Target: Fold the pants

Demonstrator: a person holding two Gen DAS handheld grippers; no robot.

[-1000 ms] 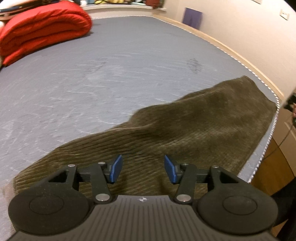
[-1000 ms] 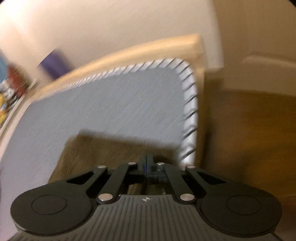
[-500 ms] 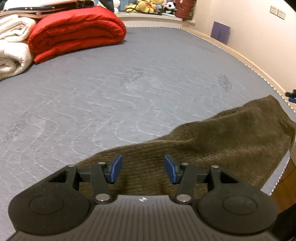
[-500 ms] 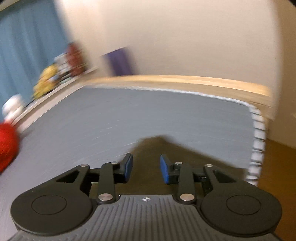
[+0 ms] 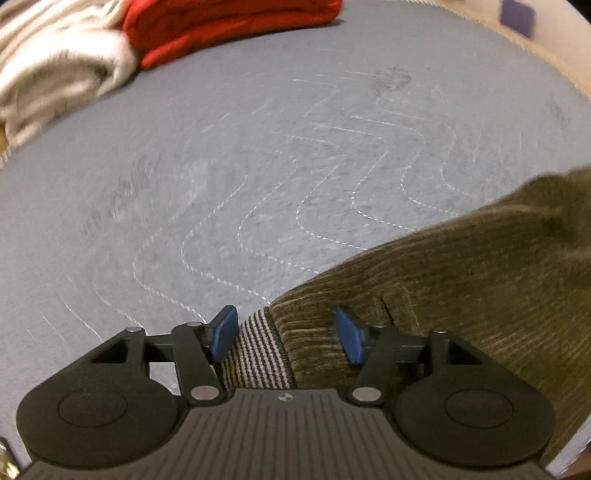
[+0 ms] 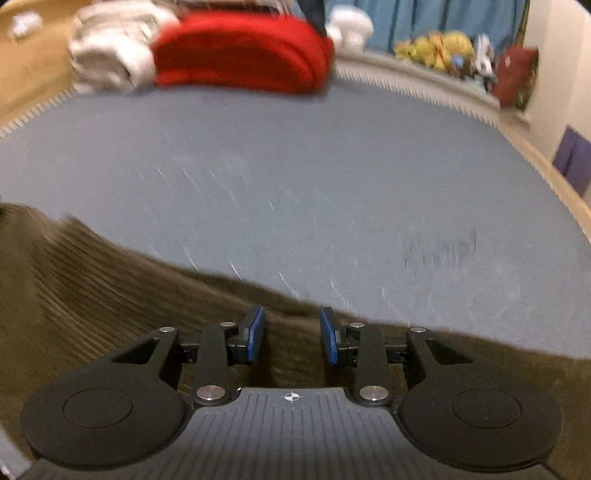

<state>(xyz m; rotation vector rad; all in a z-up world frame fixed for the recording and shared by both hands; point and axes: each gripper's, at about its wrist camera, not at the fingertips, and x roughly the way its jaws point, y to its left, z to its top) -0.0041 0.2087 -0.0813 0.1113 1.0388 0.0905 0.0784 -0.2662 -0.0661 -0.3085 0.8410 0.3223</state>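
Olive-brown corduroy pants (image 5: pixel 461 280) lie on the grey quilted mattress (image 5: pixel 258 155), filling the lower right of the left wrist view. Their striped inner waistband (image 5: pixel 260 350) shows at the end. My left gripper (image 5: pixel 286 338) is open and hovers over that waistband end, empty. In the right wrist view the pants (image 6: pixel 103 288) spread across the lower left and under the tool. My right gripper (image 6: pixel 291 338) is open above the cloth near its far edge, holding nothing.
A folded red duvet (image 6: pixel 240 51) and white blankets (image 6: pixel 110 51) lie at the mattress's far end; they also show in the left wrist view (image 5: pixel 229 26). Plush toys (image 6: pixel 450 48) sit on a ledge behind. A wooden bed frame (image 6: pixel 561 184) borders the mattress's right side.
Both grippers swung left across the bed. The left one now sits over the waistband end. The right one, shut a second ago, has opened and turned from the mattress corner toward the bed's far end.
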